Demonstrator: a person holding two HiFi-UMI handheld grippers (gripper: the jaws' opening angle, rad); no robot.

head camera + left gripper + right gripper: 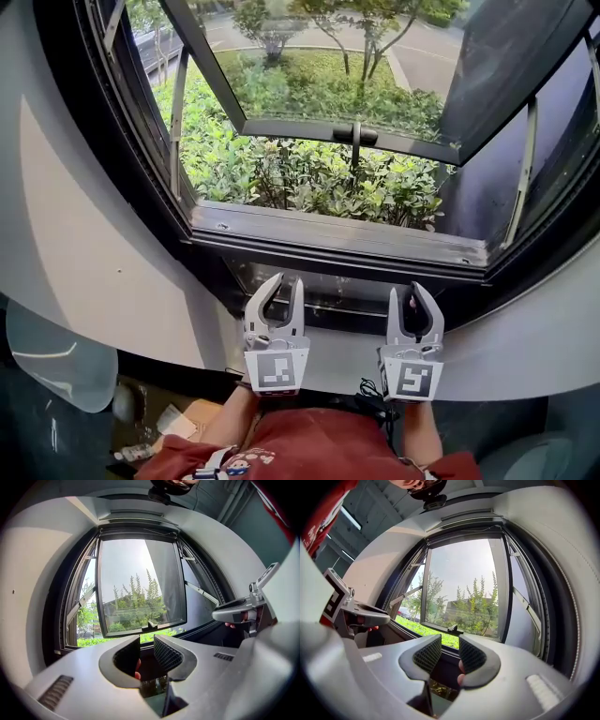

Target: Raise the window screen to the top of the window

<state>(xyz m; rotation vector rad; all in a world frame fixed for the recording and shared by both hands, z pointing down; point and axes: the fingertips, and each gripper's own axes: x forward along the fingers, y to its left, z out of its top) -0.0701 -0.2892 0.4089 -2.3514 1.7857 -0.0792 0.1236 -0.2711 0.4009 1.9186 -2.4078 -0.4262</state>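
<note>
Left claw (287, 283) and right claw (405, 292) sit side by side just short of the sill, both pointing at it. Each has its jaws partly apart with nothing between them. Window screen: no mesh shows across the opening. You can judge it stowed low, the grey rail (337, 239) along the frame's bottom being its likely pull bar. Set both claws on that rail, evenly spaced. Close firmly, then lift level so neither end lags and binds in the side tracks.
</note>
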